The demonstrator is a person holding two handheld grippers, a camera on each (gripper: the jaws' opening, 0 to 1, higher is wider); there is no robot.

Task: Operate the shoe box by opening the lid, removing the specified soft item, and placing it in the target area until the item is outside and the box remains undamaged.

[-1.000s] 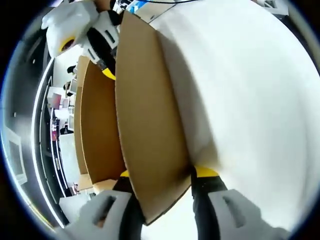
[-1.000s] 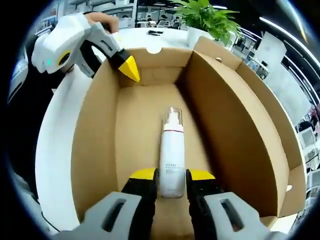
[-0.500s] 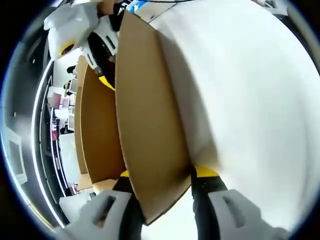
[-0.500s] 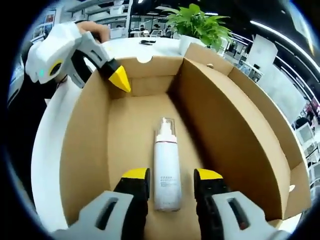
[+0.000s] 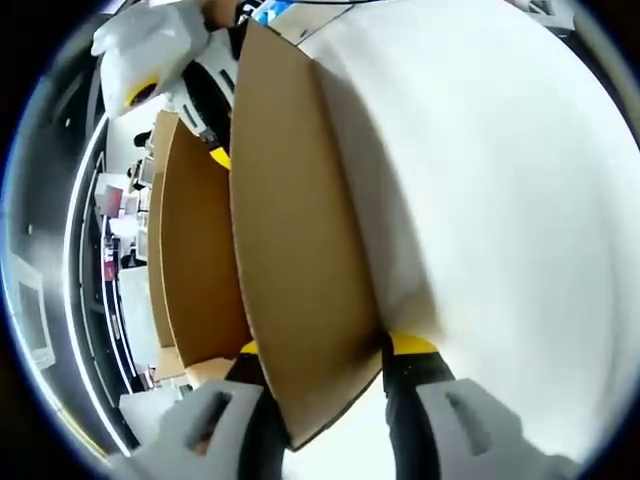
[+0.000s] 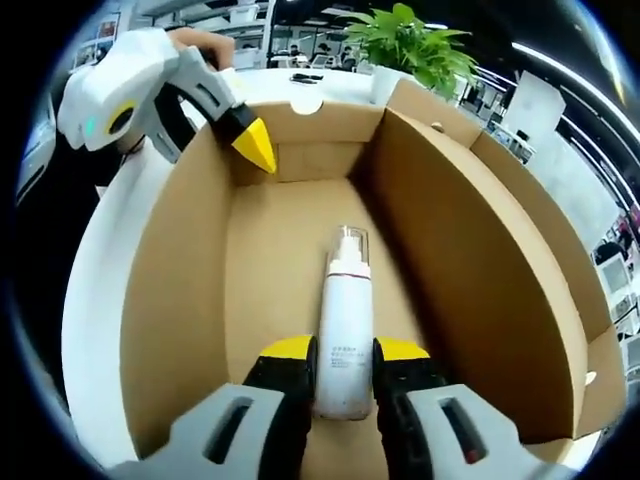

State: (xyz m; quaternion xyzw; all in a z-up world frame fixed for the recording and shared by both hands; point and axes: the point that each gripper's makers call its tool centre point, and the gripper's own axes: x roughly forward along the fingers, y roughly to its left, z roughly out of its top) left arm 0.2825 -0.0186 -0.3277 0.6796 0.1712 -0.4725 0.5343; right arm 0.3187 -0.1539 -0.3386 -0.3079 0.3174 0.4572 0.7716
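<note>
An open brown cardboard shoe box (image 6: 480,270) lies on a white table (image 5: 480,180). On its floor lies a white pump bottle (image 6: 345,320) with a clear cap, pointing away from me. My right gripper (image 6: 345,350) is shut on the bottle's base, one yellow-tipped jaw on each side. My left gripper (image 6: 250,150) holds the box's far left wall near the corner. In the left gripper view that wall (image 5: 290,250) runs between the jaws of my left gripper (image 5: 325,345), which is shut on the cardboard. The right gripper (image 5: 218,157) reaches into the box at the top left.
A potted green plant (image 6: 410,40) stands on the table beyond the box's far end. A person's hand (image 6: 195,40) holds the left gripper. The box lid flap (image 6: 590,370) hangs out to the right. Office furniture fills the background.
Half a second ago the right gripper's jaws stood spread beside the bottle; they have now shut on its base. The left gripper keeps its hold on the box wall.
</note>
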